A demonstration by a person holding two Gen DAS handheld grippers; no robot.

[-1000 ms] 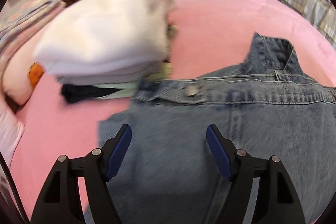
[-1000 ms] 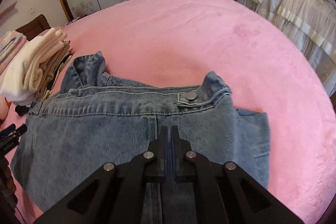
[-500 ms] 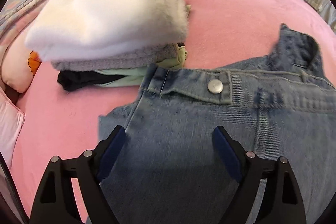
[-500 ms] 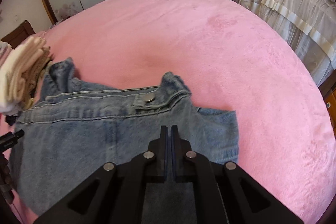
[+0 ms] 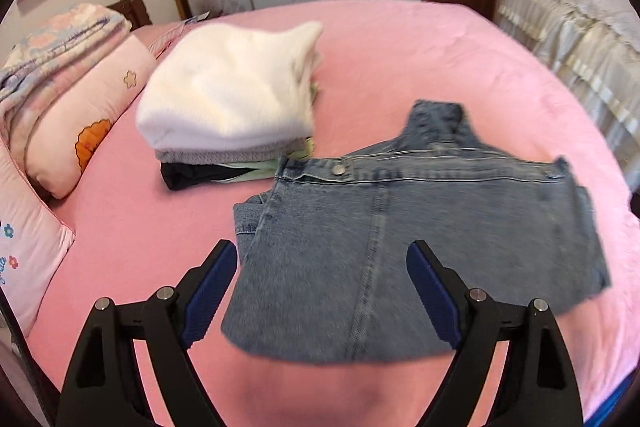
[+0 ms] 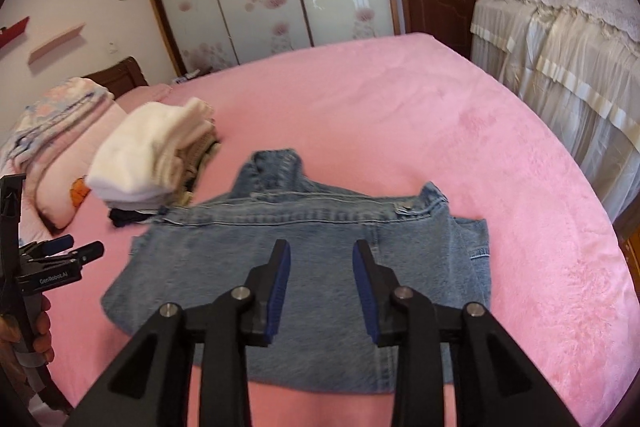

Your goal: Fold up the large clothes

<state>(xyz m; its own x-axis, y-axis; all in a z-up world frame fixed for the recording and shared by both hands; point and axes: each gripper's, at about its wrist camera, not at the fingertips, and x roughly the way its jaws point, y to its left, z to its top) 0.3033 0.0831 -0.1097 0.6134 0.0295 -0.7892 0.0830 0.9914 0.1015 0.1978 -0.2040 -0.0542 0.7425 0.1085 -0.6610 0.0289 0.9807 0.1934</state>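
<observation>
A folded pair of jeans (image 5: 420, 247) lies flat on the pink bed (image 5: 400, 59), near the bed's near edge and roughly midway along it. Its waistband runs across the far side of the bundle, with a metal button (image 5: 339, 169) at the left end and a flap of denim sticking up behind the band. A narrow piece of the same denim pokes out from under the left side.

The left hand-held gripper (image 5: 322, 291) hangs above the near part of the jeans with its jaws spread wide and nothing between the blue pads (image 5: 210, 291); they touch no cloth. In the right wrist view it shows at the left edge of the frame, gripped by a person's hand (image 6: 42, 331).

The right hand-held gripper (image 6: 322, 281) also hangs over the jeans, nearer their middle. Its jaws have just been opening and now stand partly apart, with a clear gap between the pads and no fabric caught in it.

Just beside the jeans, toward the left edge of the bed, stands a stack of folded clothes (image 5: 232, 107): a fluffy white piece on top, grey, pale green and dark layers below. The stack's bottom layers almost touch the waistband corner. Farther left, at the bed's edge, lie pink pillows (image 5: 80, 111) with a folded flowered blanket (image 5: 52, 47) on top.
</observation>
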